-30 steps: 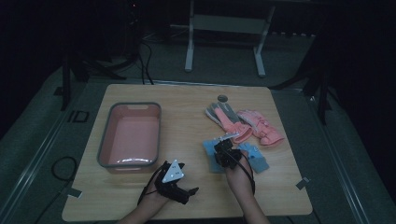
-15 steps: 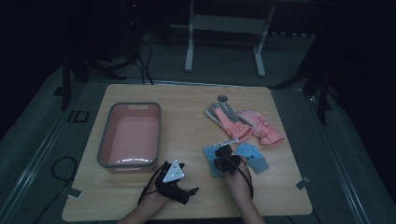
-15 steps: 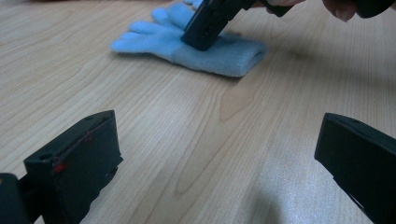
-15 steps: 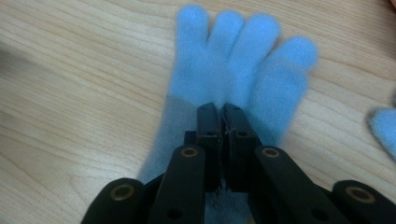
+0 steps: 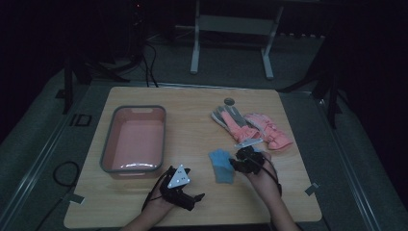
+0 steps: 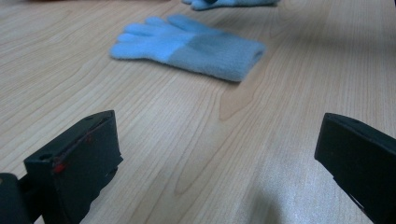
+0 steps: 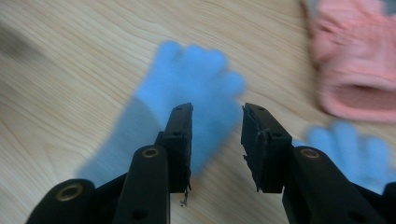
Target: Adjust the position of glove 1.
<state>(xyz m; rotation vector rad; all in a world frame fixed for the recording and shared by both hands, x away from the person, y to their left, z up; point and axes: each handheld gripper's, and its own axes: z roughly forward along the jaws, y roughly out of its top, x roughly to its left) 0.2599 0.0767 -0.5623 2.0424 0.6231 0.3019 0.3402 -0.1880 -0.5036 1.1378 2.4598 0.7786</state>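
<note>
With its jaws just opening and empty above the blue glove (image 7: 187,100), the right gripper (image 7: 215,122) could re-snag its fuzzy knit, while the left gripper (image 6: 219,154) gapes idle nearby.

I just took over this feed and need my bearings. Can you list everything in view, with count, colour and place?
blue gloves: two, light blue; one flat on the table just left of the right claw, a second close by, partly behind that claw.
pink gloves: a pair, pink with grey, right of table centre, toward the far side.
basin: one, pink with grey rim, on the table's left half; nothing visible inside.
small round thing: one, grey, beyond the pink gloves; too small to identify.
table: one, light wood.
left claw: black, open wide, low over bare wood.
right claw: black, jaws just opening, nothing between them.
</note>
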